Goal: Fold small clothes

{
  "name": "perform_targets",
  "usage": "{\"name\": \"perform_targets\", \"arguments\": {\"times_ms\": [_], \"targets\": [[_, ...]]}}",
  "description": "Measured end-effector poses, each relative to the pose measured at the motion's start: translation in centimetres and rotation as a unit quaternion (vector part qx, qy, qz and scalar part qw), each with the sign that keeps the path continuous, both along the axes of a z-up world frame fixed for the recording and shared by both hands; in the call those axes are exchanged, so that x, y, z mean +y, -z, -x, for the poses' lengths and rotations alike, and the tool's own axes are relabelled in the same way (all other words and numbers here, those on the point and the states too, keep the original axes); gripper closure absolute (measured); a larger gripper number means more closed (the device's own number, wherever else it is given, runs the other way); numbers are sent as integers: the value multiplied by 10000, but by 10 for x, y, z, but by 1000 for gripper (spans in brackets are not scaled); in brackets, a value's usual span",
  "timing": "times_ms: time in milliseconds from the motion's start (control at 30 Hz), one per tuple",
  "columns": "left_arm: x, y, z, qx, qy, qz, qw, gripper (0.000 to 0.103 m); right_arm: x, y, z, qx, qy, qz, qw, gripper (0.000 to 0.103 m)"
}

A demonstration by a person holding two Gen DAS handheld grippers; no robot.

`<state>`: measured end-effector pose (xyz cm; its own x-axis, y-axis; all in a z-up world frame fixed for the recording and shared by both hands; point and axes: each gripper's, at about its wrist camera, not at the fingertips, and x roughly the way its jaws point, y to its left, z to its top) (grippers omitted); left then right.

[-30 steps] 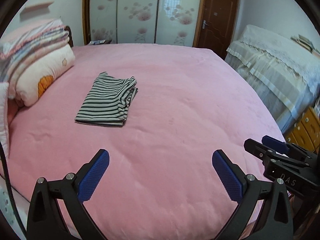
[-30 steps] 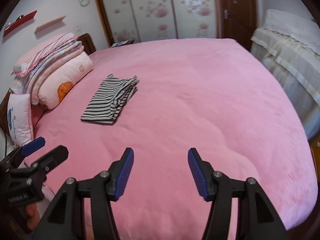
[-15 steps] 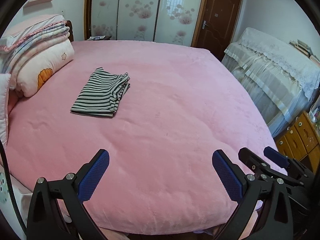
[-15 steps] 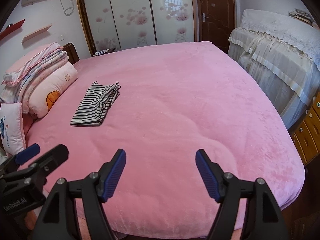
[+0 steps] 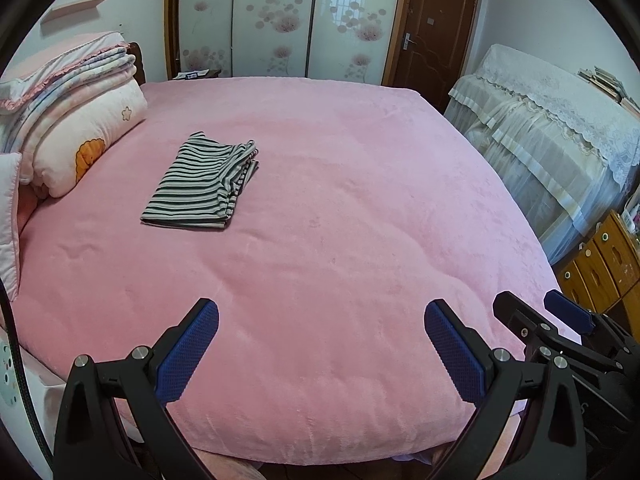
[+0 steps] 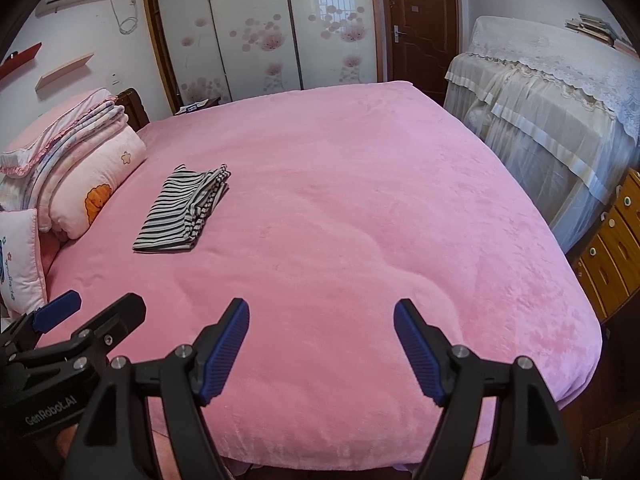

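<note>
- bed (image 5: 360, 240) fills most of both views; covered edge to edge in a pink plush blanket, soft nap, shallow rolls near the front corner.
- striped garment (image 5: 202, 186) lies folded into a rough rectangle on the blanket's left half, near the pillows; dark and pale narrow stripes, thin knit, layered edges showing on its right side. nothing touches it.
- stacked bedding (image 5: 76, 92) at the headboard end: folded quilts with frilled pink trim over a fat pillow with an orange print.
- far wall: sliding wardrobe doors (image 6: 260, 32), glossy, pale flower pattern; brown panelled door (image 6: 420, 20) beside them.
- right side: furniture under a cream lace cover (image 6: 560, 100); wooden drawers (image 6: 612, 248) with round knobs.
- left gripper (image 5: 322, 350) over the near edge of the bed, jaws spread wide, empty; blue textured pads.
- right gripper (image 6: 322, 350) likewise wide apart, empty, jaws just been opening; well apart from the garment.
</note>
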<state>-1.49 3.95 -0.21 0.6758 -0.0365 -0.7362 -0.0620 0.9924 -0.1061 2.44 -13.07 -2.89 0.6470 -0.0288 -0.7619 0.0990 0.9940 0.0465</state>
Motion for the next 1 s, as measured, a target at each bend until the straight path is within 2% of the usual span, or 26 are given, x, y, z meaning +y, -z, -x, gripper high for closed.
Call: {"name": "perform_targets", "arguments": {"times_ms": [400, 667, 1000], "targets": [[-6, -2, 0, -94, 20, -40, 9999, 1, -4, -5, 3, -55, 140, 162, 9998, 27], [-14, -8, 4, -206, -12, -229, 9995, 1, -5, -6, 5, -75, 152, 165, 9997, 27], [-13, -8, 2, -165, -74, -286, 9994, 1, -7, -11, 3, -70, 203, 190, 9996, 27]]}}
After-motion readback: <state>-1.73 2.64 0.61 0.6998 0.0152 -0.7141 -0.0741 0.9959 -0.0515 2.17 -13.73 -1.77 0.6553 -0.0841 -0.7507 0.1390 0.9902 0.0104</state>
